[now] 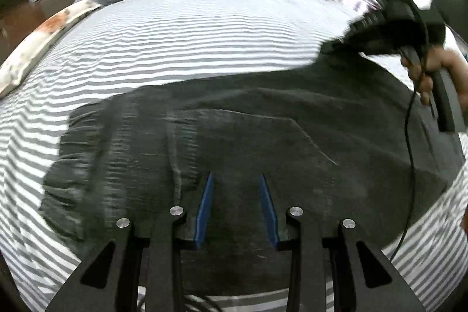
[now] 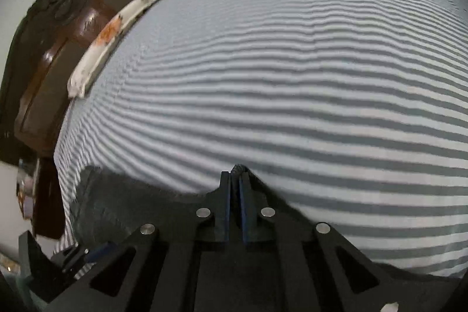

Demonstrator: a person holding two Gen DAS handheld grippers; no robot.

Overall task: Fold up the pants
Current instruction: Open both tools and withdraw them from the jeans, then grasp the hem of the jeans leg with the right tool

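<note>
Left wrist view: one pair of dark pants (image 1: 234, 130) lies on the striped bed (image 1: 175, 43), under the left gripper (image 1: 237, 180), jaws apart, empty. Right gripper (image 2: 235, 174) pinches the pants' edge.

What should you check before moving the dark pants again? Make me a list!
1. Right gripper holds cloth: ok, jaws shut on a pinch of the dark grey fabric pants.
2. Left gripper holds cloth: not ok, jaws open over the pants, nothing between them.
3. Pants lie flat: not ok, wrinkles at the left end, right end lifted.
4. Room on the grey-and-white striped bedsheet: ok, bare stripes beyond the pants.
5. Black cable out of the way: not ok, it hangs across the pants.
6. Both legs lined up: cannot tell.
</note>
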